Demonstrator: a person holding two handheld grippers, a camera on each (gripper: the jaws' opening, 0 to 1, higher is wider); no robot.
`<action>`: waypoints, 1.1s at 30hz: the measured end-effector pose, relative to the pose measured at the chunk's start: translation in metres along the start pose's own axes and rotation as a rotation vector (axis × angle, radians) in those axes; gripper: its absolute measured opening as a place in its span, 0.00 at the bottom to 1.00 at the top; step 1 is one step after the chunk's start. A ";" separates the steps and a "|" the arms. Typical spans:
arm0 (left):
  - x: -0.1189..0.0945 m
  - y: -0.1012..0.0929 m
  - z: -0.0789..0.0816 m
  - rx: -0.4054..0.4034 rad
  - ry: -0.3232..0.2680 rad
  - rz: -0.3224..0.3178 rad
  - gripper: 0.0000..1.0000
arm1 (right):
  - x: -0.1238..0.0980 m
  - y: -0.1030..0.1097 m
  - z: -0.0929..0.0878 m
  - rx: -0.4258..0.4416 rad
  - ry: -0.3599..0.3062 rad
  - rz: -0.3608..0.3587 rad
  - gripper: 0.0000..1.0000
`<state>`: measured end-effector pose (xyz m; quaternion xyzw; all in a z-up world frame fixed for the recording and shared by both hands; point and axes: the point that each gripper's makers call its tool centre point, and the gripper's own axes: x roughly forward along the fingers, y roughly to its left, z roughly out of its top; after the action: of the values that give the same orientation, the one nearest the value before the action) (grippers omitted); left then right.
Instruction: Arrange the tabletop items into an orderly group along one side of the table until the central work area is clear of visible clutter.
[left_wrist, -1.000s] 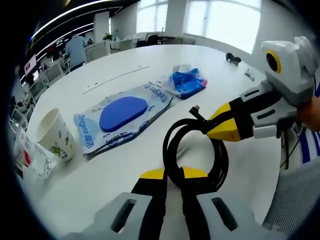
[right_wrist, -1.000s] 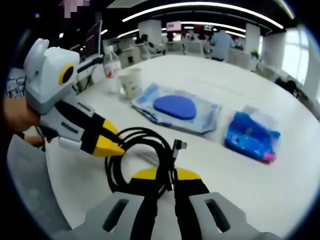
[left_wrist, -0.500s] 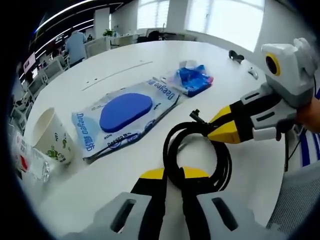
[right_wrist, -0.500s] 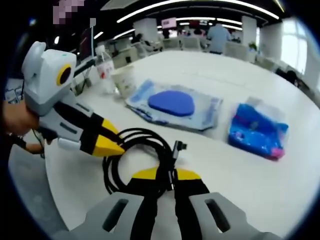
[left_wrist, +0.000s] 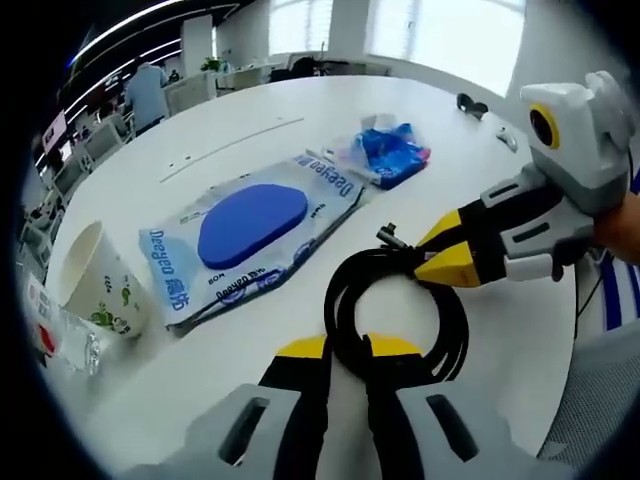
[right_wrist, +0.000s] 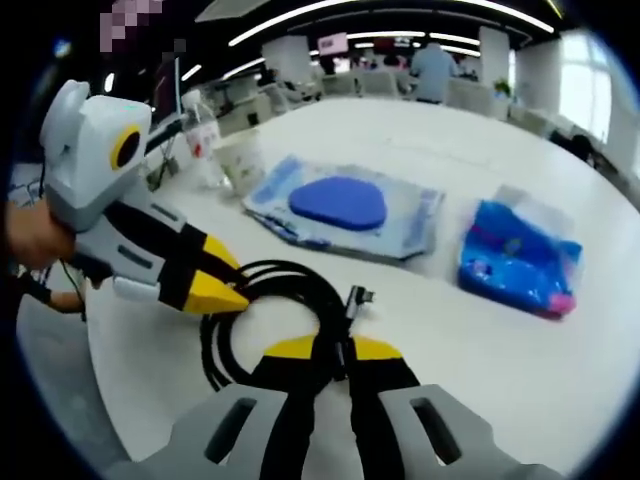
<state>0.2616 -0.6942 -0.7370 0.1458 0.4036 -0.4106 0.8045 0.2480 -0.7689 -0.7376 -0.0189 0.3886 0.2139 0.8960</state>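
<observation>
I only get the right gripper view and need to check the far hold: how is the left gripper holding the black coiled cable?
Observer: In the left gripper view, the left gripper is shut on the near side of the black coiled cable.
Operator: Anything beyond the crinkled blue plastic packet?
Observer: Yes, a small dark object lies near the table's far edge; I cannot tell what it is.
Operator: And my right gripper from there?
Observer: Its yellow tips pinch the cable right beside the angled connector.
</observation>
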 end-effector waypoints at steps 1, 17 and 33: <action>0.000 0.000 0.000 -0.002 -0.002 -0.002 0.12 | 0.000 0.000 0.000 -0.002 0.000 0.000 0.08; -0.003 -0.003 -0.002 0.010 -0.009 0.013 0.22 | -0.008 -0.002 0.004 -0.007 -0.049 -0.022 0.17; -0.024 0.005 0.002 0.010 -0.053 0.048 0.32 | -0.030 -0.012 0.011 -0.021 -0.111 -0.052 0.37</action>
<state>0.2588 -0.6790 -0.7181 0.1485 0.3764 -0.3969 0.8238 0.2418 -0.7884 -0.7099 -0.0268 0.3354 0.1955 0.9212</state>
